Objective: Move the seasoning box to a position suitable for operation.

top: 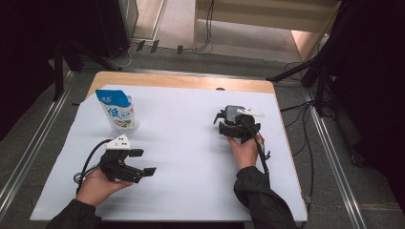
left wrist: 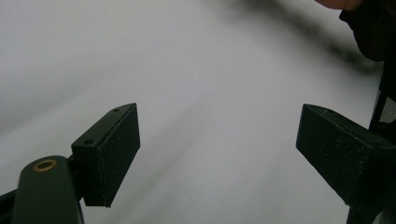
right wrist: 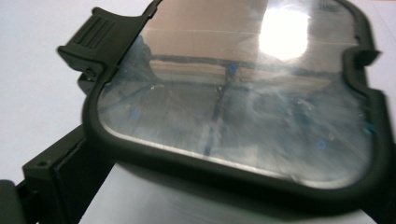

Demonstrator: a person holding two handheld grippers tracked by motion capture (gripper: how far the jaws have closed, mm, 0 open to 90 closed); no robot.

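Tabletop scene from the high view: a white sheet [top: 191, 162] covers most of a wooden table [top: 181, 81]; the person's forearms enter from the near edge, each hand carrying a black two-jaw gripper. Left gripper [top: 143, 163] lies low over the sheet on the near left, its jaws pointing toward the table's middle and spread wide; in the left gripper view the two black pads [left wrist: 112, 151] stand far apart with bare white sheet between them, nothing held. Right gripper [top: 224, 119] sits on the right half of the table, farther from the person, at a dark-framed container lid [top: 233, 112]; in the right gripper view this lid [right wrist: 243, 93] is a clear, reflective panel in a thick black rim with a ribbed latch tab at one corner, lying close over the jaws; the lower jaw shows beneath its near edge; the jaws stand at their widest, and whether the pads press on the rim cannot be told. Blue-and-white pouch [top: 117, 110] stands upright on the far left of the sheet, well apart from both grippers, beyond the left one.
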